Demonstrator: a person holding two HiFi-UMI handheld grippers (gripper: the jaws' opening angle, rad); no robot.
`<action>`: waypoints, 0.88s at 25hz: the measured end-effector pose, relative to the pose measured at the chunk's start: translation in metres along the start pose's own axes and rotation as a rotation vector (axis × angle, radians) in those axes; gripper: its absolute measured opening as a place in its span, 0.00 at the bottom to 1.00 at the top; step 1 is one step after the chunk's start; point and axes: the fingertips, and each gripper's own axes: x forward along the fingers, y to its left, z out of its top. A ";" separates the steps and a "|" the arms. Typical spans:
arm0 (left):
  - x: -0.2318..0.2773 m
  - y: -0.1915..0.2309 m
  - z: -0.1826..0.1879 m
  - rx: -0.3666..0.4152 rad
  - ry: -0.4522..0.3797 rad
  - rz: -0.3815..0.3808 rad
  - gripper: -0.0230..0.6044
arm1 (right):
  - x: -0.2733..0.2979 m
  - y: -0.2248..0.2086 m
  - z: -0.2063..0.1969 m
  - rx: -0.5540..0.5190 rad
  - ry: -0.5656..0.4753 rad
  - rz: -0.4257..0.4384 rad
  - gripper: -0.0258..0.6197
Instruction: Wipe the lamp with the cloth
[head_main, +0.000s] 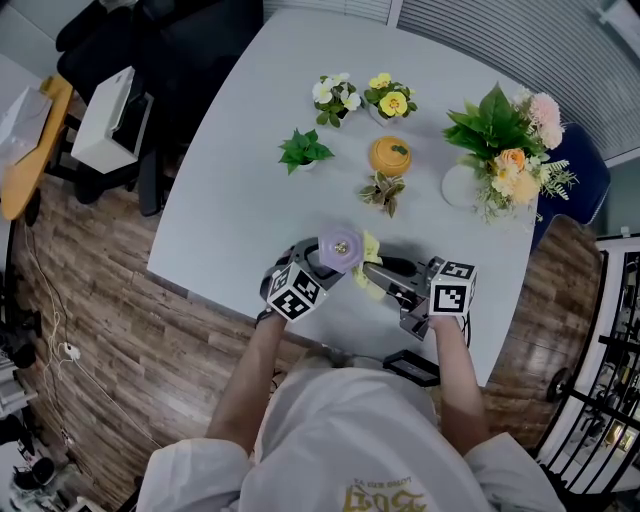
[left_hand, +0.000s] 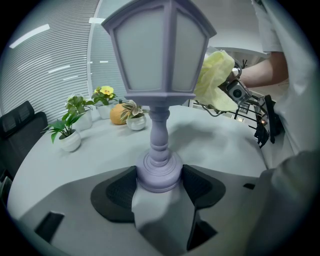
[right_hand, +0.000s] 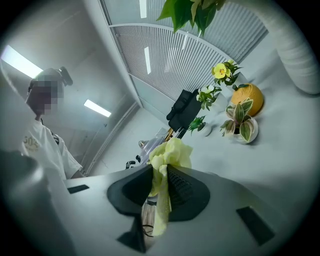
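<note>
Our left tool (left_hand: 159, 186) is clamped on the round base of the purple lamp (left_hand: 160, 60), which stands upright near the front edge of the counter (head_main: 230, 200). Our right tool (right_hand: 161, 187) pinches the bunched yellow cloth (right_hand: 169, 154), just beside the lamp's shade.

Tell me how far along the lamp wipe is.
Setup done: left gripper clamps the lamp by its base, right gripper pinches the yellow cloth. In hand: cloth bunched at one side of the lantern head, contact unclear. Left: likely other panels, stem and base; wiped areas don't show.
</note>
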 end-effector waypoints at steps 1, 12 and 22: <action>0.000 0.000 0.000 0.000 0.000 0.000 0.51 | 0.000 0.001 -0.001 0.000 0.001 0.005 0.17; 0.000 0.001 -0.001 -0.001 0.000 0.000 0.51 | 0.005 0.011 -0.006 -0.015 0.023 0.049 0.17; 0.001 0.001 0.000 0.001 -0.001 0.003 0.51 | 0.015 -0.001 -0.019 -0.008 0.076 0.001 0.17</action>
